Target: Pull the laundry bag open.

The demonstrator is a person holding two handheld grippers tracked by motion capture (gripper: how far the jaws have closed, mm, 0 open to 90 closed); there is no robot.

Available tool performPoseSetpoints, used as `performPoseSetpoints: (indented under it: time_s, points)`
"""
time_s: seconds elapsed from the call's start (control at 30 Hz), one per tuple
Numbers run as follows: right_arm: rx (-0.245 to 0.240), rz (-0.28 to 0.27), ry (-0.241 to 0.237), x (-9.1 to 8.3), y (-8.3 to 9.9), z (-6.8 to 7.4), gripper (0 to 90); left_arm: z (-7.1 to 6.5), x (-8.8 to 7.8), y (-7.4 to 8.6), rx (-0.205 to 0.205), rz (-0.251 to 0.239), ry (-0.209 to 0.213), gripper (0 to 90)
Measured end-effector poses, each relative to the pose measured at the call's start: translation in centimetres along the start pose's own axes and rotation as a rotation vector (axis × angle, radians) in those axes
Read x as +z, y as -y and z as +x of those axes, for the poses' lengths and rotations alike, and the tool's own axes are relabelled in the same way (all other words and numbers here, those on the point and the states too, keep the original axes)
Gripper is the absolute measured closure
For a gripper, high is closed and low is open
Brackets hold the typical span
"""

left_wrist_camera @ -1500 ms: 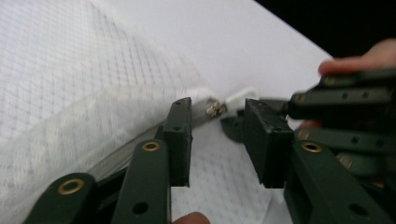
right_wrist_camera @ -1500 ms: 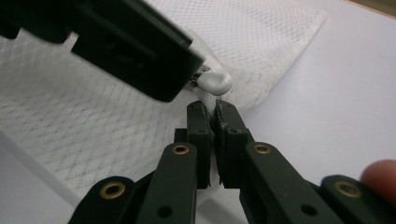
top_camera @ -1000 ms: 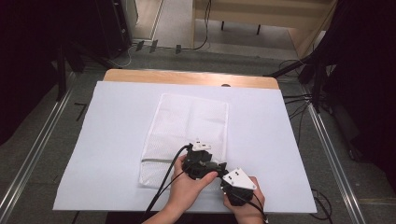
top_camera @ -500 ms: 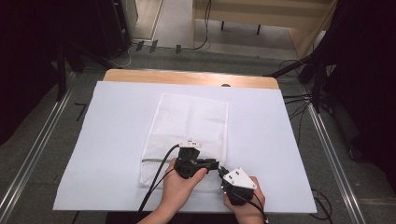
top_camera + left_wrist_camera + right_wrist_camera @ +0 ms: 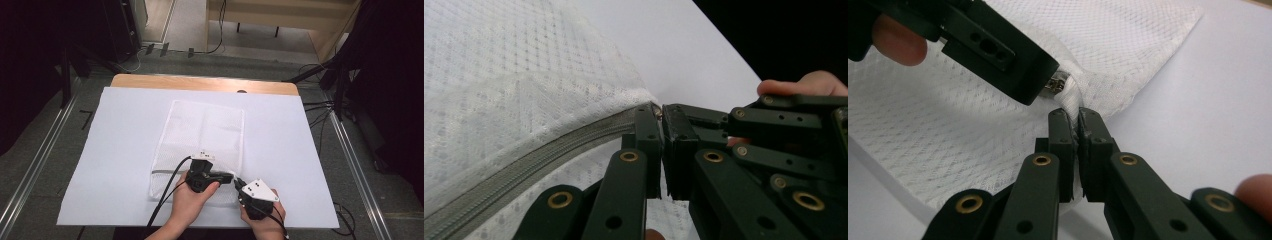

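A white mesh bag [image 5: 205, 130] lies flat in the middle of the table, a grey zipper [image 5: 524, 170] running along its near edge. My left gripper [image 5: 233, 178] points right at the bag's near right corner. Its jaws have just been closing and now stand shut on the small metal zipper pull [image 5: 657, 112]. My right gripper [image 5: 239, 186] meets it from the right, shut on the bunched mesh of that corner [image 5: 1079, 107]. In the right gripper view the left gripper's fingertips [image 5: 1013, 65] hold the pull [image 5: 1055, 82] just above my right gripper [image 5: 1079, 120].
A white sheet [image 5: 115, 150] covers the table, with a strip of bare wood [image 5: 200, 82] at the far edge. Cables [image 5: 320, 107] and dark stands crowd the floor beyond and to the right. Metal rails [image 5: 40, 165] flank the table.
The left gripper has swung its jaws to the right, down to the bag's near right corner, and closed on the zipper pull. The right gripper has kept still.
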State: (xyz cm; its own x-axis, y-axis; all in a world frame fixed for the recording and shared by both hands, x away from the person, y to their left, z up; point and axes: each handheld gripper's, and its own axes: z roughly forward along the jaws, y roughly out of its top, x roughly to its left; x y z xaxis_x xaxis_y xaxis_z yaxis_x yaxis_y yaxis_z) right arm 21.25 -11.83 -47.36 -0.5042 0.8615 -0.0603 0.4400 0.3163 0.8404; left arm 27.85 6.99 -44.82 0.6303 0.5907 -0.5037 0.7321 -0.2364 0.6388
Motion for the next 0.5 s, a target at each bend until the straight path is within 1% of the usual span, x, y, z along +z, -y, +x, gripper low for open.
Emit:
performPoseSetpoints:
  time_s: [0.03, 0.1, 0.17, 0.27, 0.3, 0.4, 0.47, 0.5]
  points:
    - [0.0, 0.0, 0.0, 0.0, 0.0, 0.0, 87.4, 0.0, 0.0, 0.0, 0.0, 0.0, 0.0, 87.7]
    - [0.017, 0.005, -0.006, -0.07, -0.09, -0.08, 87.8, 0.0, -0.03, 0.05, 0.013, 0.0, -0.007, 87.7]
    - [0.02, 0.007, -0.011, -0.09, -0.17, -0.14, 88.1, 0.01, -0.03, 0.05, 0.015, 0.0, -0.006, 87.7]
    - [0.027, 0.01, -0.023, -0.13, -0.23, -0.2, 88.3, -0.02, -0.07, 0.09, 0.031, -0.001, -0.008, 87.7]
    - [0.026, 0.012, -0.027, -0.13, -0.26, -0.2, 88.4, -0.08, -0.1, 0.13, 0.042, 0.001, -0.017, 87.7]
    - [0.022, 0.016, -0.024, -0.11, -0.28, -0.15, 88.4, -0.01, -0.11, 0.19, 0.053, 0.006, -0.021, 87.8]
    - [0.014, 0.023, -0.025, -0.03, -0.31, -0.11, 88.4, 0.11, -0.06, 0.24, 0.055, 0.008, -0.018, 87.8]
    - [0.02, 0.03, -0.03, -0.02, -0.34, -0.12, 88.4, 0.16, -0.06, 0.27, 0.058, 0.008, -0.017, 87.8]
